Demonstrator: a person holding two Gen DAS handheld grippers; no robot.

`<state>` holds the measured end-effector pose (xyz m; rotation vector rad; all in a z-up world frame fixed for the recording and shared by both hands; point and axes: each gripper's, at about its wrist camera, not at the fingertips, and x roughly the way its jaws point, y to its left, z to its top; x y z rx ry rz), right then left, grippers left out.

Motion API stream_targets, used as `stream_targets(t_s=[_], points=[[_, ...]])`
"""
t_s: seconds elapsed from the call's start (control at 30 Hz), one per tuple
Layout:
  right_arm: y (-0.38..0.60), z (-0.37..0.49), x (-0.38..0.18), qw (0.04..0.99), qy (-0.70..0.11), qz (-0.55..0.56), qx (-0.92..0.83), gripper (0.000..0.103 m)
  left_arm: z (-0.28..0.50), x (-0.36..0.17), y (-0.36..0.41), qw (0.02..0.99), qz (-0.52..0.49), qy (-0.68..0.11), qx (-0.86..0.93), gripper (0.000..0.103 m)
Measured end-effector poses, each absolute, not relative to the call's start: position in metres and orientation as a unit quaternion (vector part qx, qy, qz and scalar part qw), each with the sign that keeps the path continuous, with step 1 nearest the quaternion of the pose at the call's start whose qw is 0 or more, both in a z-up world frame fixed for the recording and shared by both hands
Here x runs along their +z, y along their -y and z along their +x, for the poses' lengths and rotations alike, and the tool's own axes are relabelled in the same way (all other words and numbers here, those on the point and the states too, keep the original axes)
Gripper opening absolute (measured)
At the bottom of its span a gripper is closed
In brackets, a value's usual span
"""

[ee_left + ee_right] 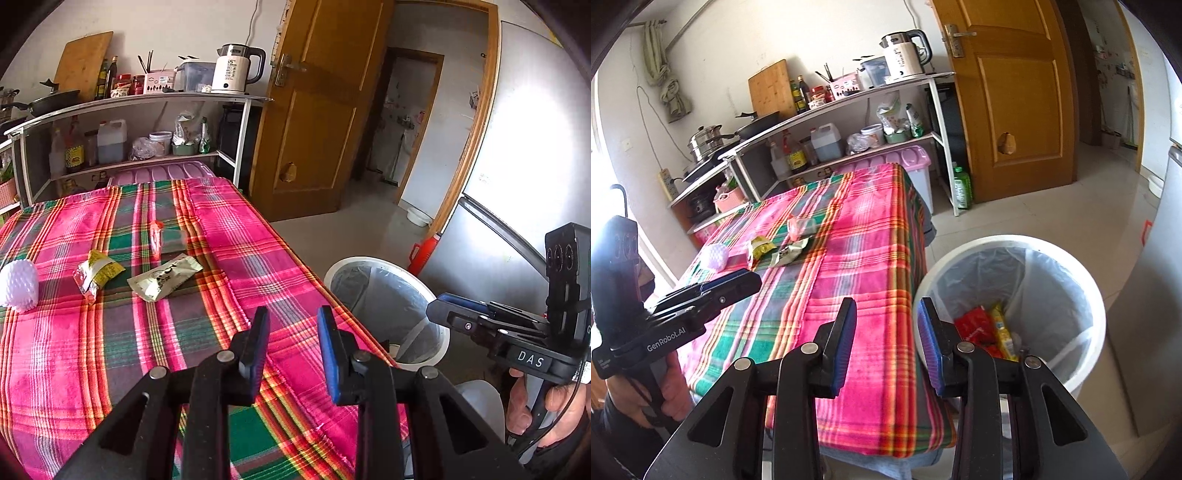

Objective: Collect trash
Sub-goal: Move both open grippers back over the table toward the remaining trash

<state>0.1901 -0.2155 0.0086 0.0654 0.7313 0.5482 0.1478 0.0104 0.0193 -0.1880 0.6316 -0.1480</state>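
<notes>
On the plaid tablecloth, four pieces of trash are seen in a loose row, left to right: a white foam fruit net, a yellow-green snack wrapper, a pale green packet and a clear cup with a red rim. The left gripper is held wide and empty above the near cloth. Further right, the right gripper is likewise spread wide, holding nothing, at the table's edge beside the white bin, in which red and yellow wrappers are lying.

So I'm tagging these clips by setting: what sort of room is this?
Most likely a home kitchen: an electric kettle and wok on a shelf rack, and a fridge.
</notes>
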Motion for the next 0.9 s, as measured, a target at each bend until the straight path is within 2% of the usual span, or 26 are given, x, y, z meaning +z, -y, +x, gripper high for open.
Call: stream_targets(t_s=[0.33, 0.47, 0.73, 0.9], points=[[0.184, 0.194, 0.007, 0.888, -0.357, 0.018, 0.288, 0.038, 0.132, 0.013, -0.048, 0.946, -0.106, -0.305, -0.026, 0.037], [0.167, 0.196, 0.007, 0.884, -0.358, 0.01, 0.299, 0.045, 0.128, 0.011, -0.065, 0.946, -0.112, -0.304, -0.007, 0.039], [0.136, 0.207, 0.002, 0.874, -0.366, -0.003, 0.319, 0.045, 0.122, 0.007, -0.107, 0.945, -0.124, -0.299, 0.036, 0.04], [0.115, 0.217, -0.001, 0.867, -0.372, -0.006, 0.33, 0.045, 0.119, 0.006, -0.14, 0.944, -0.13, -0.294, 0.076, 0.045]])
